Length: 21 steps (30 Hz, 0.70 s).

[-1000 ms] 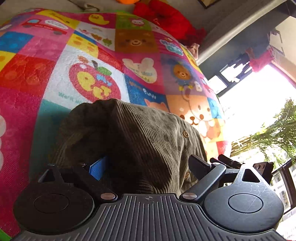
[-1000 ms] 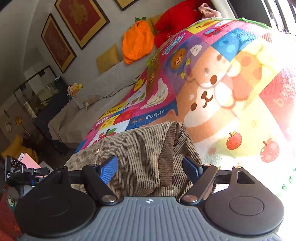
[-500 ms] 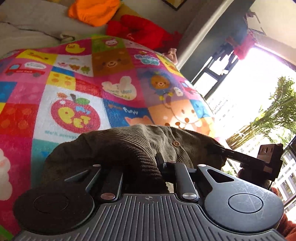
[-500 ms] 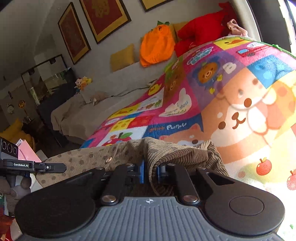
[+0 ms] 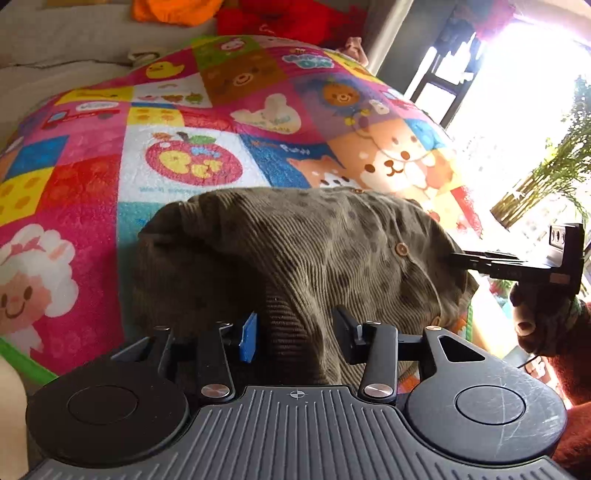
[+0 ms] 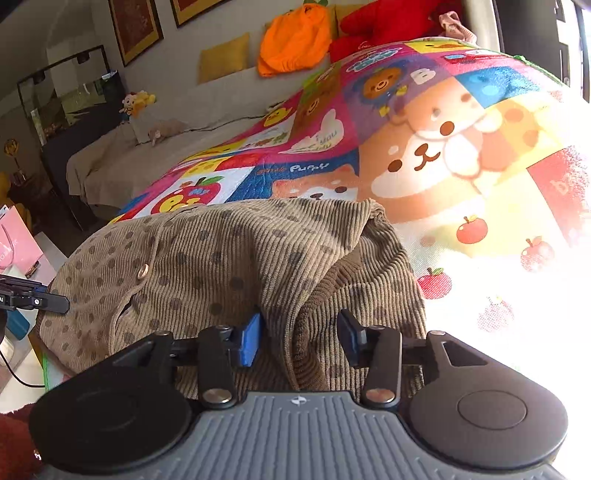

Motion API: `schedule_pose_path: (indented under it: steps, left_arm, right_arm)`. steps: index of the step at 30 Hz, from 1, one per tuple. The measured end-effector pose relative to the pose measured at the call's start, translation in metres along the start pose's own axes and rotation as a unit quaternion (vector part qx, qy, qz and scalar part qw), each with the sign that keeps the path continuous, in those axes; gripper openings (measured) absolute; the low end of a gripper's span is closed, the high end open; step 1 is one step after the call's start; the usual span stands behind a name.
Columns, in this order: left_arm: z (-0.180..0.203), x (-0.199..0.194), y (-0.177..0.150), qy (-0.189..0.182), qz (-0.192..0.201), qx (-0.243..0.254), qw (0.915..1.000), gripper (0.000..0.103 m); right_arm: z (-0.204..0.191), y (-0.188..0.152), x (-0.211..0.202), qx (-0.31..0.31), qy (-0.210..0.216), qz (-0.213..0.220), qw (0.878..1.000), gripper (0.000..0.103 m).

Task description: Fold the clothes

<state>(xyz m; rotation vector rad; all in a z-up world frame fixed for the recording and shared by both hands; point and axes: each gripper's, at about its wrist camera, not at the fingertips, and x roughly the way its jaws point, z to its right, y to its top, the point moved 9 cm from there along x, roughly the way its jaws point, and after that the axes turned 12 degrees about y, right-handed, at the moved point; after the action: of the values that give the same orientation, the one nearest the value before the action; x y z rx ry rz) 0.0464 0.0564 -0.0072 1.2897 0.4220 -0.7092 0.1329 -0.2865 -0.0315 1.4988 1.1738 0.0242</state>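
A brown spotted corduroy garment [image 5: 314, 251] with small buttons lies bunched on a colourful cartoon play mat [image 5: 184, 122]. My left gripper [image 5: 295, 338] is open, its jaws standing either side of a raised fold at the garment's near edge. My right gripper [image 6: 301, 338] is also open, astride a fold at the garment's [image 6: 221, 258] other end on the mat [image 6: 443, 155]. The right gripper shows in the left wrist view [image 5: 517, 264], at the garment's right side. The left gripper's tip shows in the right wrist view [image 6: 33, 297].
A grey sofa [image 6: 166, 147] behind the mat holds an orange cushion [image 6: 295, 37] and a red plush [image 6: 388, 22]. A bright window with plants [image 5: 554, 166] is to the right. A pink bag [image 6: 18, 243] stands at the left.
Both grippers were shut on folds of the garment half a second ago and have now opened. The garment has dropped back onto the mat in a more folded heap.
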Motion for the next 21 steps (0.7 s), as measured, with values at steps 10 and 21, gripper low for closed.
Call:
schedule_pose_path:
  steps: [10,21]
  left_arm:
    - [0.069,0.047,0.055,-0.064,0.039,0.087,0.9933,0.072]
    - [0.057,0.084,0.024,-0.038,-0.041,0.151,0.9869,0.081]
  right_arm:
    - [-0.054,0.069,0.014,-0.052,0.043,0.073,0.995,0.063]
    - [-0.042,0.024,0.062,-0.046,0.005,-0.01,0.999,0.068]
